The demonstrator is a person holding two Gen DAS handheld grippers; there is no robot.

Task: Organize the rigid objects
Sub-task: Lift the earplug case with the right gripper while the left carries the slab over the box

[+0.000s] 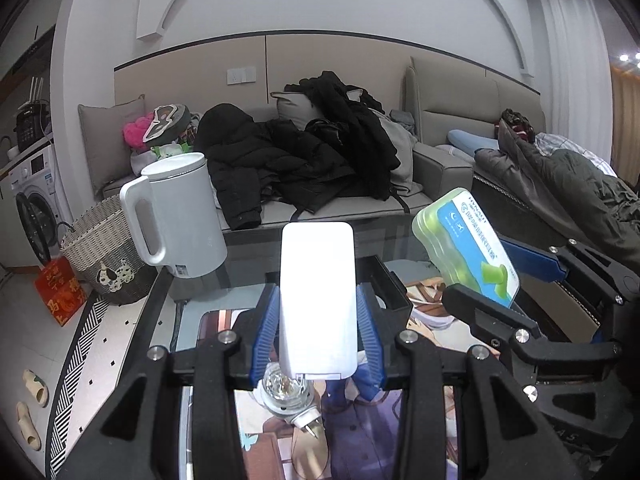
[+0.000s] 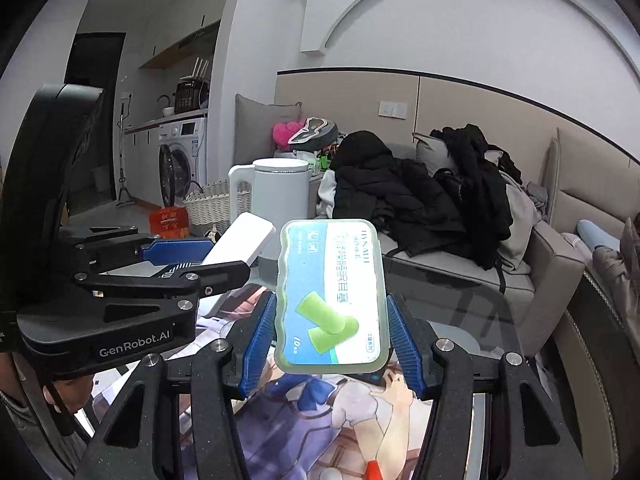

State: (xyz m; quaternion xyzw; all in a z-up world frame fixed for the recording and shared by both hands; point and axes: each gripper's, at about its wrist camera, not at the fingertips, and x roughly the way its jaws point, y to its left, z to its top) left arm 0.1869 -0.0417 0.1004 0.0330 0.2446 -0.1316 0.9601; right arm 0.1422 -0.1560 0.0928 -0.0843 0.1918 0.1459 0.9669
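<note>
The blue ribbed fingers of the left gripper are clamped on the long sides of a flat white case, which is held upright and clear of the glass surface. The right gripper is likewise closed on a translucent green earplug box, its pads pressed against the box's two long edges, label facing the camera. Both items are gripped low, near one short end, so most of each body projects beyond the fingers; this appears chosen so that they can be set down end-first or laid flat without the pads getting in the way. The two grippers are carried side by side, close but not touching.

Below them, a printed mat is spread over the surface, and a small glass bottle lies on it directly under the white case. A white kettle stands near the far left corner of the surface. A black open box sits behind the left gripper and is judged a likely destination. Beyond the far edge, a sofa piled with dark coats is seen. The bottle and kettle are the nearest obstacles to any set-down.
</note>
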